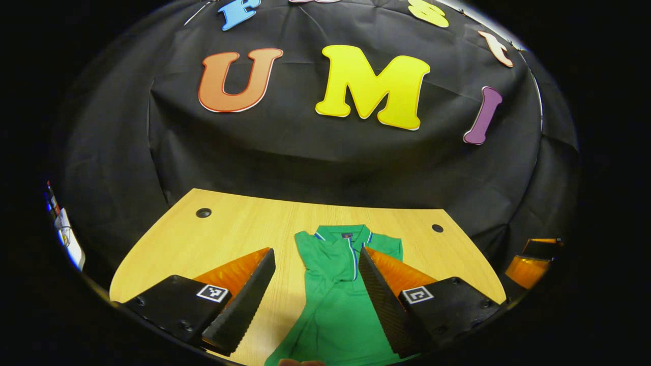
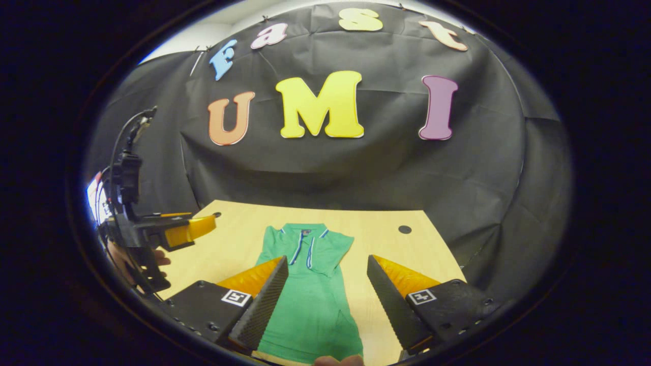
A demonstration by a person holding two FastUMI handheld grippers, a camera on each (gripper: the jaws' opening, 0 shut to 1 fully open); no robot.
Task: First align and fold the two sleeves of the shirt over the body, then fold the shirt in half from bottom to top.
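On the light wooden table [image 1: 239, 229], the green collared polo shirt [image 1: 335, 300] is lying flat, sleeves seemingly folded in. Both the left gripper [image 1: 315, 284] and the right gripper [image 2: 325, 295] are being held wide open, empty, above it; the hem is probably being approached next.

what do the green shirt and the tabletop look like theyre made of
The green shirt looks like soft matte knit fabric, likely cotton or a blend: it lies limp with gentle creases and has a striped polo collar. The tabletop looks like light wood-grain laminate or veneer, smooth and faintly glossy, with fine parallel grain lines; solid wood cannot be ruled out.
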